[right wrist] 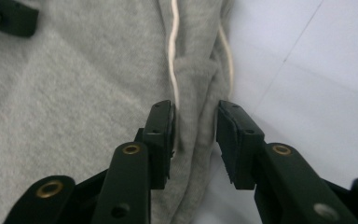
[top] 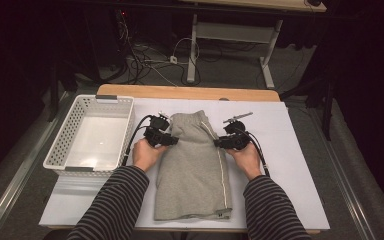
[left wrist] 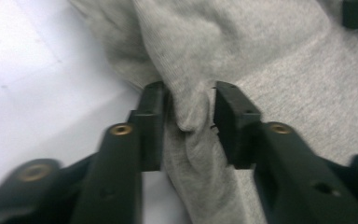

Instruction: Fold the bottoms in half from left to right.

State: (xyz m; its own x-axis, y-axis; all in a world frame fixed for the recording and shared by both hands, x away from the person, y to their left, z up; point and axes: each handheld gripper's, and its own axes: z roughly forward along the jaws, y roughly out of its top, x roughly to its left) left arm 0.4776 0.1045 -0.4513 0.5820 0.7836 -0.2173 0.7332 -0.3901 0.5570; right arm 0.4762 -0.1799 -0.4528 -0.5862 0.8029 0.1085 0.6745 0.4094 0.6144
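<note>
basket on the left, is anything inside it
No, the white basket shows only its bare bottom, and the grey shorts lie on the table beside it.

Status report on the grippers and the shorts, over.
Left gripper and right gripper: fingers open, straddling pinched folds at the shorts' edges. Shorts flat on table. Basket left, clear.

White slotted basket (top: 90, 131), left on table | white sheet (top: 290, 165) covering tabletop | wooden table edge (top: 190, 92) at far side | cables (top: 150, 60) on floor beyond | desk frame (top: 230, 35) behind.
</note>
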